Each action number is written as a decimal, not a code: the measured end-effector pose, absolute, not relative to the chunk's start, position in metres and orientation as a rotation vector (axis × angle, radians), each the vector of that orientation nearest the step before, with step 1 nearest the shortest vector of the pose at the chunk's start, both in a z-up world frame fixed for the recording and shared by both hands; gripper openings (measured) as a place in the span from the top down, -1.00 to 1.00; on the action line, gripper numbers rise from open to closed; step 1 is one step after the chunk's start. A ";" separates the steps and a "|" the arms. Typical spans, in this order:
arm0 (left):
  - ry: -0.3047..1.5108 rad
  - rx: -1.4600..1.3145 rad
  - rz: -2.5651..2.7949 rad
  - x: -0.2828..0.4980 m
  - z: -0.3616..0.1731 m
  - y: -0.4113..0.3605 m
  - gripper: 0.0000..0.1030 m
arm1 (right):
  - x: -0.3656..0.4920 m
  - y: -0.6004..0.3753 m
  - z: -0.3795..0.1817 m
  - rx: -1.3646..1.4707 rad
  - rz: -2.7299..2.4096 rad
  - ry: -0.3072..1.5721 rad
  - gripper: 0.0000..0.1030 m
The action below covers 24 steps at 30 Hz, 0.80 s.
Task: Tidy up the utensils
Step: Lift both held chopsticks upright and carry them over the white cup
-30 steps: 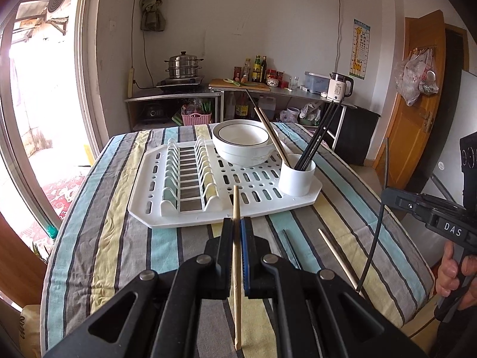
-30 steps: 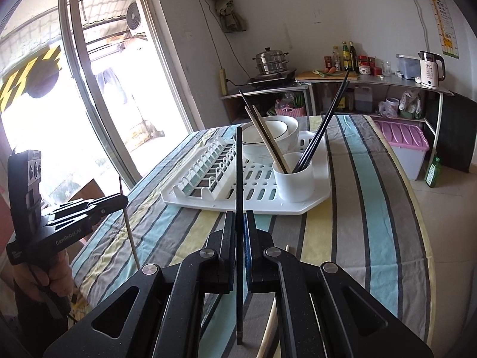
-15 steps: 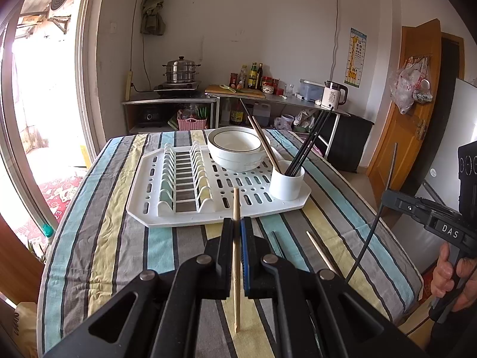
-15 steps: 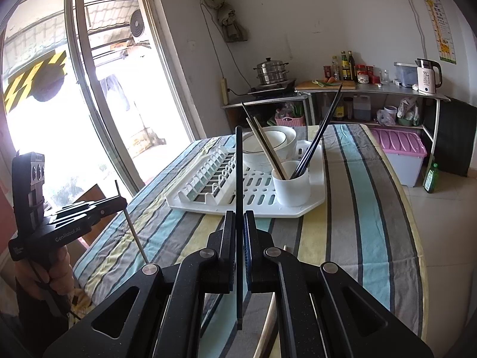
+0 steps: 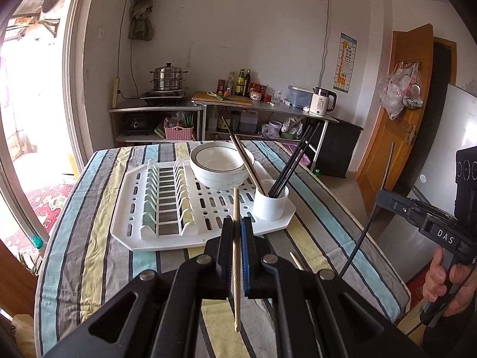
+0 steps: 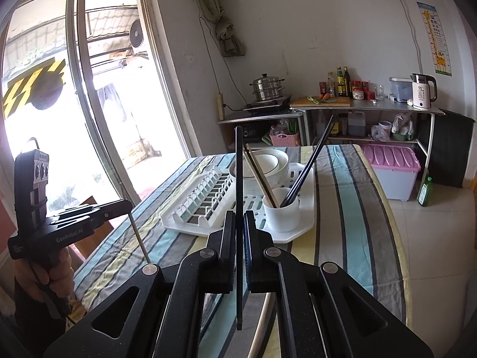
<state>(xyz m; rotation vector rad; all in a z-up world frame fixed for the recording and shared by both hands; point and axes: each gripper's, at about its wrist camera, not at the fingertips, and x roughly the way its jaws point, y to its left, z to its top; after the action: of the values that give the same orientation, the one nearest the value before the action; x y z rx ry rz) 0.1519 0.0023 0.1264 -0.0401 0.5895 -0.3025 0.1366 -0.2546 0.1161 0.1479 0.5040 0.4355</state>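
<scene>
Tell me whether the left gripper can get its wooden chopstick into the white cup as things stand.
Probably yes. The left gripper is shut on the wooden chopstick, and the white cup stands ahead, slightly right, mouth open. Nothing lies between; the chopsticks already in the cup lean outward, leaving room.

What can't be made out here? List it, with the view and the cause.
- Left wrist view: the loose chopstick on the table is mostly hidden behind the left gripper, which holds a wooden chopstick.
- Right wrist view: the black chopstick in the right gripper crosses the bowl, hiding part of it.
- Both views: how many chopsticks the white cup holds; they overlap.
- Wall chart: print too small.
</scene>
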 end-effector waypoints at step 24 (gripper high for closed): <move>0.576 -0.060 -0.396 0.272 0.168 -0.062 0.90 | 0.233 -0.274 0.150 0.165 0.384 0.439 0.91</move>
<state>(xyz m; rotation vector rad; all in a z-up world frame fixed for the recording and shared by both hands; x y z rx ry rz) 0.2717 -0.0616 0.1684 -0.0601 0.5764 -0.3963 0.2329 -0.2739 0.1505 0.1653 0.4386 0.3837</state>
